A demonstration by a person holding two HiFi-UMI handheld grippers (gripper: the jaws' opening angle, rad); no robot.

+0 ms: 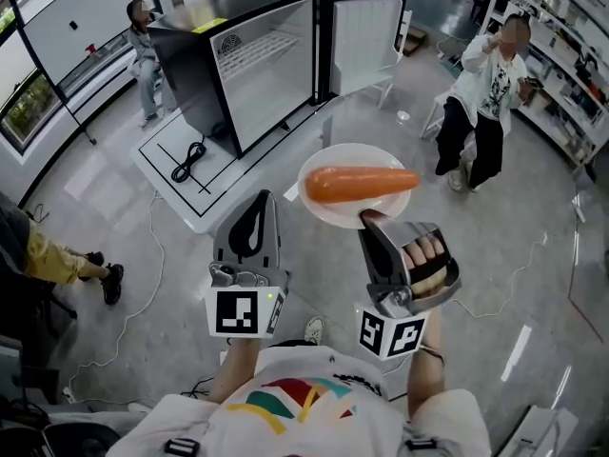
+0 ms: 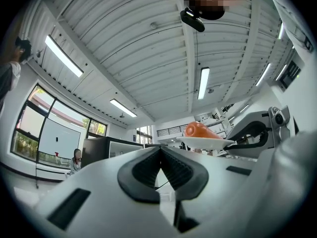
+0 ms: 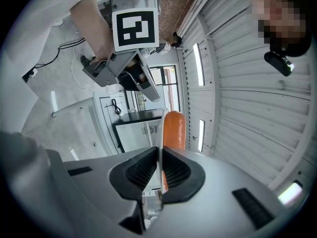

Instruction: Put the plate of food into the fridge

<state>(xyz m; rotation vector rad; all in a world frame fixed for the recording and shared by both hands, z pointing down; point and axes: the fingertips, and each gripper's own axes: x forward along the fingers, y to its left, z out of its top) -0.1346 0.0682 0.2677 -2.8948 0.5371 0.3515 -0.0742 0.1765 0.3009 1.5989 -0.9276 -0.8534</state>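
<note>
A white plate [image 1: 328, 208] carries a long orange piece of food [image 1: 360, 184] and hangs in the air in front of me. My right gripper [image 1: 369, 219] is shut on the plate's near rim; in the right gripper view the plate [image 3: 160, 133] stands edge-on between the pads, with the orange food [image 3: 174, 128] beyond. My left gripper [image 1: 263, 200] is shut and empty, to the left of the plate and apart from it. The black fridge [image 1: 205, 74] stands ahead on a low white platform [image 1: 176, 193], its door [image 1: 366, 41] swung open and its white inside [image 1: 266, 84] showing.
A black cable [image 1: 187, 163] lies on the platform by the fridge. One person [image 1: 145, 60] sits at the back left, another [image 1: 485, 93] at the right near shelves [image 1: 561, 36]. A leg and shoe [image 1: 100, 276] reach in from the left.
</note>
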